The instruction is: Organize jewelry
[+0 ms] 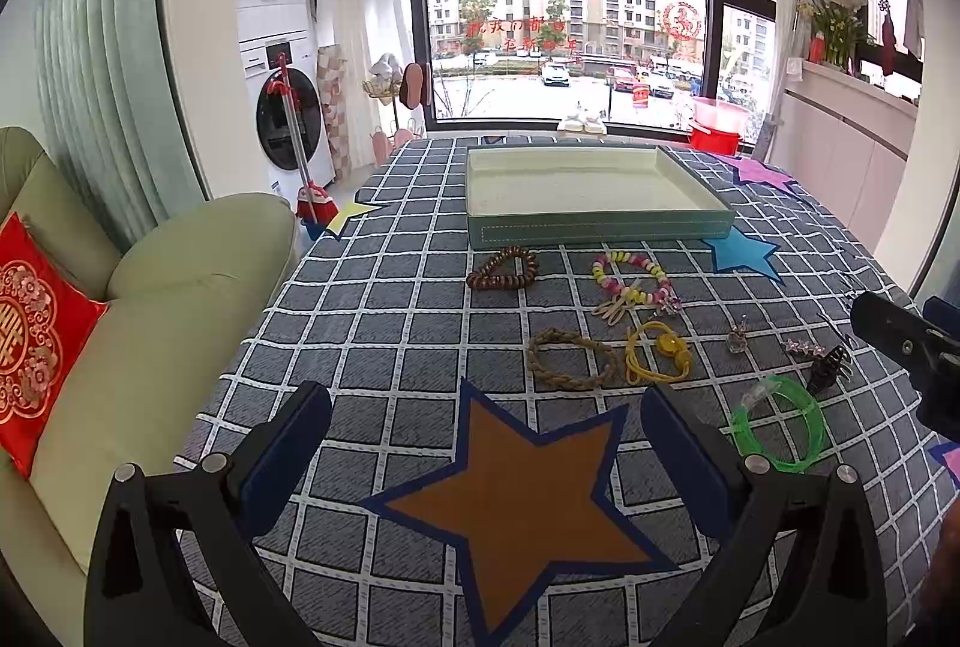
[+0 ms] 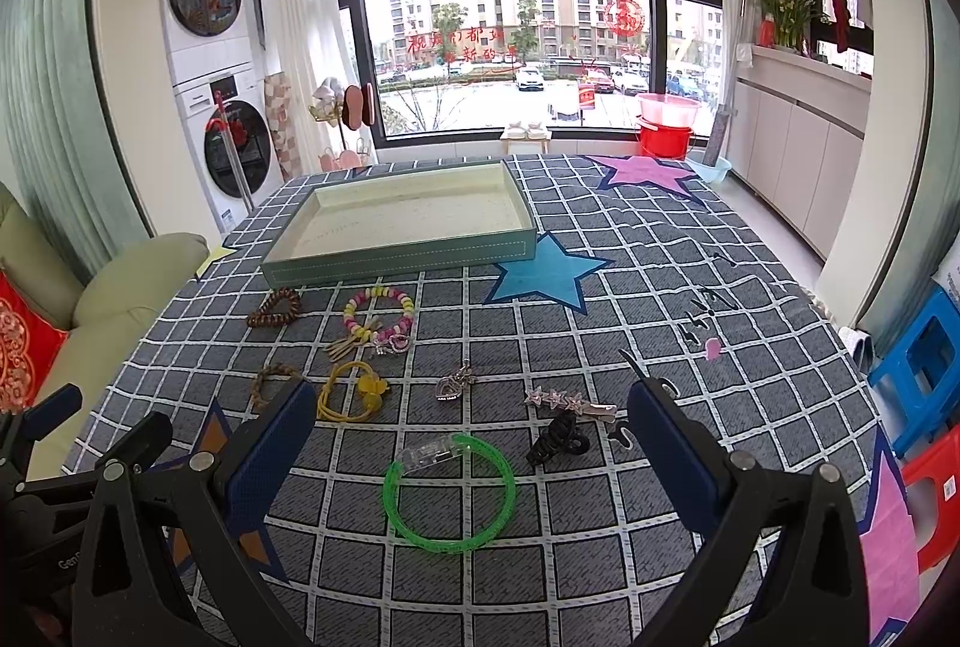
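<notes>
Green bangle (image 2: 450, 491), near centre: likely light, stiff, slippery plastic (pinch across the rim). Right gripper (image 2: 474, 452) and left gripper (image 1: 486, 443) both spread, empty; tray (image 2: 396, 257) beyond.

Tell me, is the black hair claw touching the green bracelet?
Apart. The right wrist view shows grey tablecloth between the black hair claw and the green bracelet.
</notes>
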Demonstrator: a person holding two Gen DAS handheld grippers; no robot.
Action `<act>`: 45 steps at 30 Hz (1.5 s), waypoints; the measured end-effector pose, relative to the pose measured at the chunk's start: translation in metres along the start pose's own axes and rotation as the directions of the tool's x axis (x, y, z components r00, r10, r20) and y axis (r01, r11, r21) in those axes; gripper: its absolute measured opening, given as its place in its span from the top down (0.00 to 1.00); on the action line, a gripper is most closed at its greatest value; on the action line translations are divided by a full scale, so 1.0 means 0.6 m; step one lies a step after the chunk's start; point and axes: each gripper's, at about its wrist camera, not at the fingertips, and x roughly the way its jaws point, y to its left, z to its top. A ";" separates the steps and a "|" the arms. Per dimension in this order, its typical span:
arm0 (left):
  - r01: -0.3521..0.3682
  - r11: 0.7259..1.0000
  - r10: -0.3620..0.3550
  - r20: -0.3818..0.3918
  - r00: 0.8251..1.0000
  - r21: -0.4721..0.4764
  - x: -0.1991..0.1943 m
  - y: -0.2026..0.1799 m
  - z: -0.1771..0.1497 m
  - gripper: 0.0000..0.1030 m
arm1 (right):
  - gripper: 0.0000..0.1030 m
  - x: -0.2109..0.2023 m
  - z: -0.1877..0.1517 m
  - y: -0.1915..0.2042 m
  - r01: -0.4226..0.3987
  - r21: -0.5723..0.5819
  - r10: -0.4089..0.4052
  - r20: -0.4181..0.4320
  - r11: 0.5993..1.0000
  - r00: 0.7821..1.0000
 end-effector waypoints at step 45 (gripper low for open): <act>0.088 0.996 -0.088 -0.205 0.975 -0.009 0.115 0.011 0.033 0.00 | 0.00 0.059 -0.022 -0.112 0.081 0.150 -0.050 -0.194 0.985 0.980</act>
